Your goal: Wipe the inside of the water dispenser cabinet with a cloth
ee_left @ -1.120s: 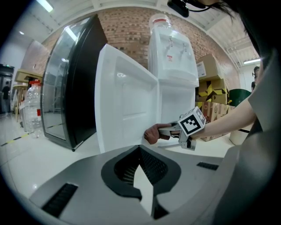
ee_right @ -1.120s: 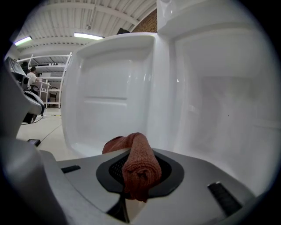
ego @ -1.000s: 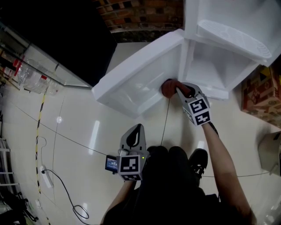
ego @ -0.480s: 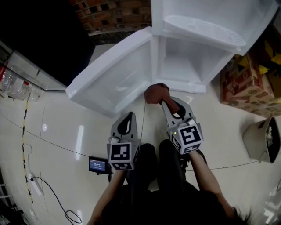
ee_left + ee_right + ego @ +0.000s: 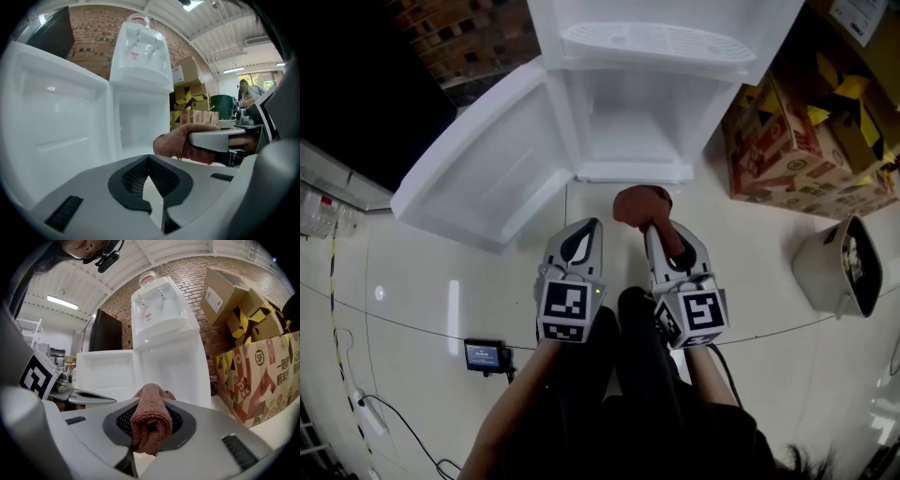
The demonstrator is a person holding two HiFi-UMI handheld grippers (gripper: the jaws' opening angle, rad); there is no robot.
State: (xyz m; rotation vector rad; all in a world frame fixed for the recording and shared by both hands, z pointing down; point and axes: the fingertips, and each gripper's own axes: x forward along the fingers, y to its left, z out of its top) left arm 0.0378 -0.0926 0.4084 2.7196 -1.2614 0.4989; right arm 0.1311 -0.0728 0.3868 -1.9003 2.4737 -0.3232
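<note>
The white water dispenser stands ahead with its lower cabinet (image 5: 637, 122) open and its door (image 5: 478, 178) swung out to the left. My right gripper (image 5: 661, 234) is shut on a reddish-brown cloth (image 5: 640, 206), held over the floor just in front of the cabinet's sill, apart from it. In the right gripper view the rolled cloth (image 5: 149, 404) bulges between the jaws of the right gripper (image 5: 150, 427), facing the cabinet (image 5: 173, 366). My left gripper (image 5: 579, 246) sits beside it, shut and empty. The left gripper view shows the cloth (image 5: 176, 140) to the right.
Printed cardboard boxes (image 5: 797, 141) are stacked right of the dispenser, and a pale bin (image 5: 839, 267) stands nearer on the right. A small device with a lit screen (image 5: 485, 354) and cables (image 5: 384, 412) lie on the glossy floor at the left. A brick wall is behind.
The right gripper has drawn the cloth back from the open door's inner face toward the person. The left gripper has come forward beside it. The dispenser now sits centred in the head view.
</note>
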